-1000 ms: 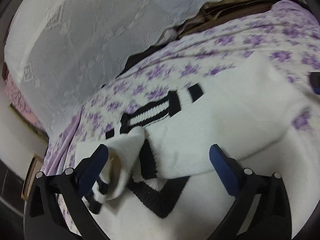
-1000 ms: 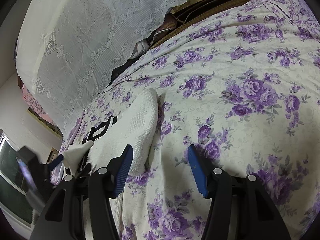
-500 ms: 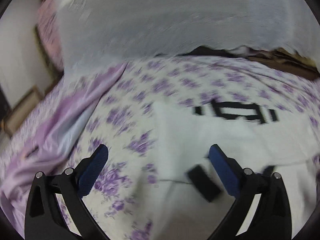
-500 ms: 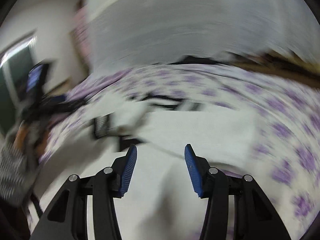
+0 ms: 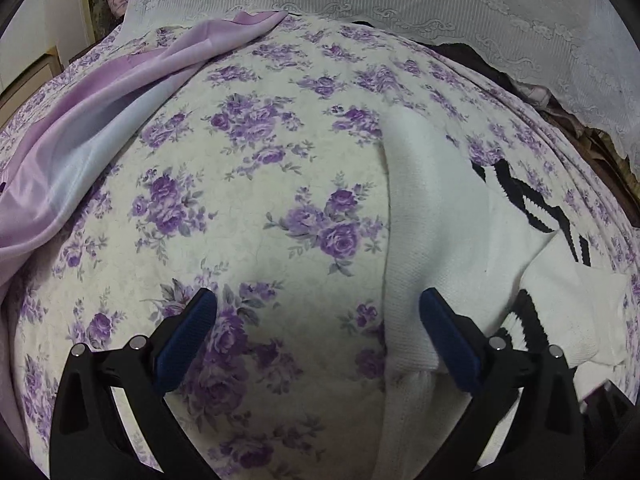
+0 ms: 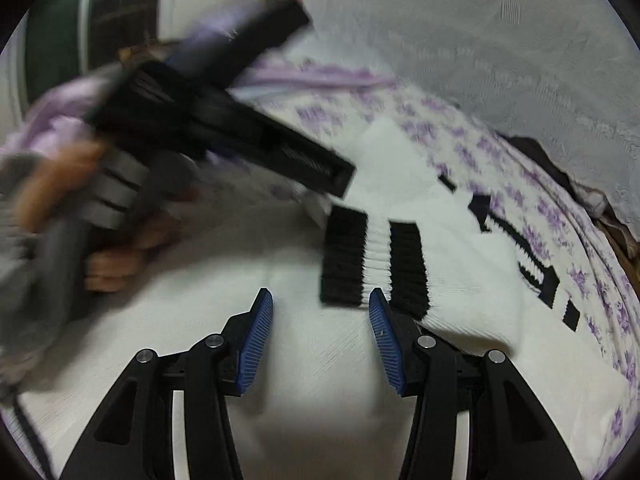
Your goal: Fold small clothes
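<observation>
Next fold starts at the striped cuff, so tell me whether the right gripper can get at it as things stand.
Probably yes. The right gripper is open and empty, and the black-and-white striped cuff lies flat on the white sweater just ahead of its fingertips with nothing between them.

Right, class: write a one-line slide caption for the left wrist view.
Open left gripper hovering at the white sweater's edge on a purple floral bedspread.

We see a white knit sweater (image 5: 436, 216) with black-striped cuffs and trim lying spread on the bed, one sleeve folded across its body, striped cuff (image 6: 372, 264) uppermost.
</observation>
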### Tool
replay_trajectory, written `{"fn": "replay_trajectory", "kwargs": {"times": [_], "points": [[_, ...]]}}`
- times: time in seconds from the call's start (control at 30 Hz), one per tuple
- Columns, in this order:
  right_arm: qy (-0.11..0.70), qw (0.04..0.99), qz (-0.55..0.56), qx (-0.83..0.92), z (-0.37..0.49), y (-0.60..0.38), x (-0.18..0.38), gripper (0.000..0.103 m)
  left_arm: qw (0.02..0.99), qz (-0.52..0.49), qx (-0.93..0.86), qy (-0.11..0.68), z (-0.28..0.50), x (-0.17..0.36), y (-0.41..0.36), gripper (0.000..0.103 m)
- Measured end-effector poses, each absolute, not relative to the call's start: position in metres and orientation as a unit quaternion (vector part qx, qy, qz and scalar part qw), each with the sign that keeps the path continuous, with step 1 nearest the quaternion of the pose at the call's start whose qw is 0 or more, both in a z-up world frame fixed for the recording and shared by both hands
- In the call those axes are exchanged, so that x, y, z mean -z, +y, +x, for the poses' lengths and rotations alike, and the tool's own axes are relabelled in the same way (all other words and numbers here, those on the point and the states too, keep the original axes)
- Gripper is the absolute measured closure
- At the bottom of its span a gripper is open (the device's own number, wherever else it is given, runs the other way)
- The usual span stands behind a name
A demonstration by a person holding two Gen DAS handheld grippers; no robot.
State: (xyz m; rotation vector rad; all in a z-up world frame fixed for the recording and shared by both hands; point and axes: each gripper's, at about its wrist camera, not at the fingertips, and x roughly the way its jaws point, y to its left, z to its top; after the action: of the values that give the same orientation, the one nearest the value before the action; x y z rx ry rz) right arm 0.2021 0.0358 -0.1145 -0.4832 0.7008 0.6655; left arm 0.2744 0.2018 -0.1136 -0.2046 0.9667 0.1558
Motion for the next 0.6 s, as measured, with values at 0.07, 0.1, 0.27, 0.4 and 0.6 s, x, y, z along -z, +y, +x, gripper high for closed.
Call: {"fn": "replay_trajectory", "kwargs": {"times": [0.07, 0.1, 0.27, 0.4, 0.6], "points": [[0.343, 0.858, -0.23, -0.306, 0.21, 0.04, 0.118, 0.076, 0.877, -0.1, -0.073, 0.464, 0.275, 0.113, 0.203, 0.004], [0.34, 0.864, -0.228, -0.295, 0.211, 0.037, 0.116, 0.085, 0.877, -0.103, -0.071, 0.464, 0.275, 0.114, 0.204, 0.004], [0.325, 0.892, -0.118, -0.293, 0.219, -0.016, 0.083, 0.102, 0.878, -0.097, -0.074, 0.462, 0.276, 0.113, 0.204, 0.004], [0.313, 0.925, 0.019, -0.212, 0.239, -0.109, 0.062, 0.103, 0.881, -0.087, -0.082, 0.459, 0.274, 0.112, 0.202, 0.004], [0.357, 0.916, 0.156, -0.097, 0.248, -0.227, 0.103, 0.103, 0.886, -0.06, -0.098, 0.449, 0.272, 0.11, 0.193, 0.004]]}}
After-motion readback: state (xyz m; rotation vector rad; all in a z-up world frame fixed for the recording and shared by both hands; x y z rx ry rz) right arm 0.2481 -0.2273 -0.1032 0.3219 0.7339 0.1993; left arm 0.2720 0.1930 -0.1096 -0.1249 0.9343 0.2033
